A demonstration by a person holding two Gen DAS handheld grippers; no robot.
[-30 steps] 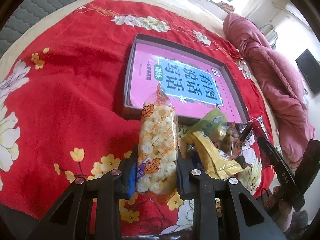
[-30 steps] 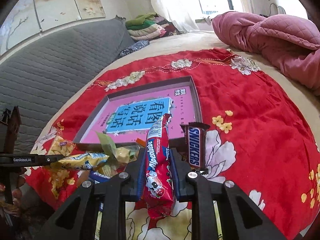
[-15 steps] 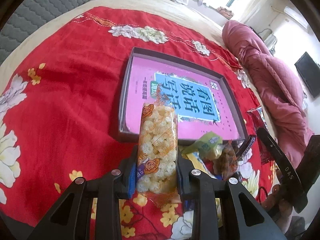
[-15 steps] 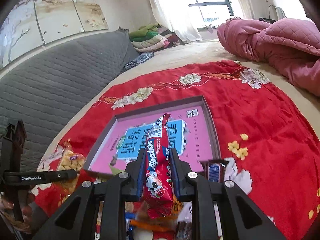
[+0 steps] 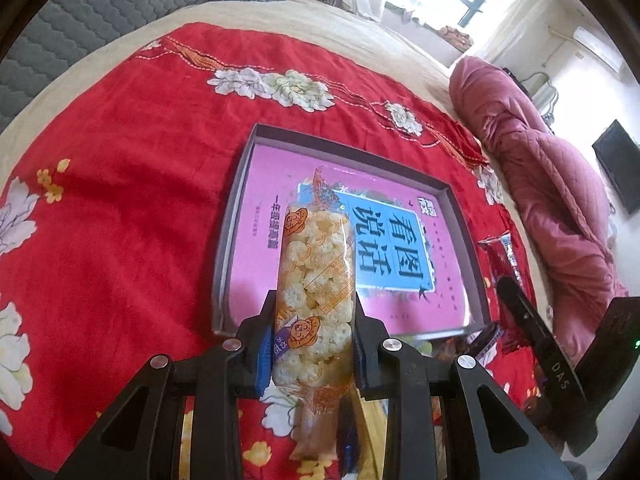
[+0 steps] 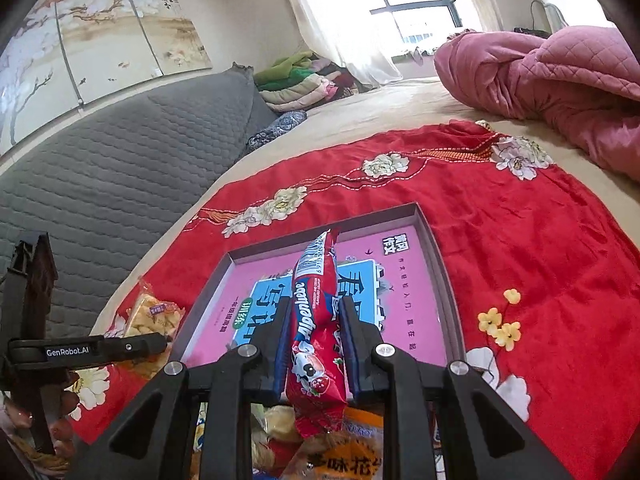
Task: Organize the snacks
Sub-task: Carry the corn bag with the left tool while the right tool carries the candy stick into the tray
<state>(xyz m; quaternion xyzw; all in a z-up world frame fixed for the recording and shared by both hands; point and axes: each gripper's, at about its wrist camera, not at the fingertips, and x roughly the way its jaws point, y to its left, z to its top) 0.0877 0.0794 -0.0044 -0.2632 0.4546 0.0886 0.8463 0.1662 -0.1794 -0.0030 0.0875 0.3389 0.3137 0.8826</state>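
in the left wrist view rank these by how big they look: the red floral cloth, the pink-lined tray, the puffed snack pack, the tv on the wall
1. red floral cloth
2. pink-lined tray
3. puffed snack pack, though it is held close to the camera, which inflates it
4. tv, far off, so its true size is unsure

Pink quilt — grey headboard

Daylight from the window, blown out to white in both views, lights the red cloth brightly with soft shadows, fisheye bending and a dark vignette at the edges, slight softness on the near gripper bodies, glare on the pink book.
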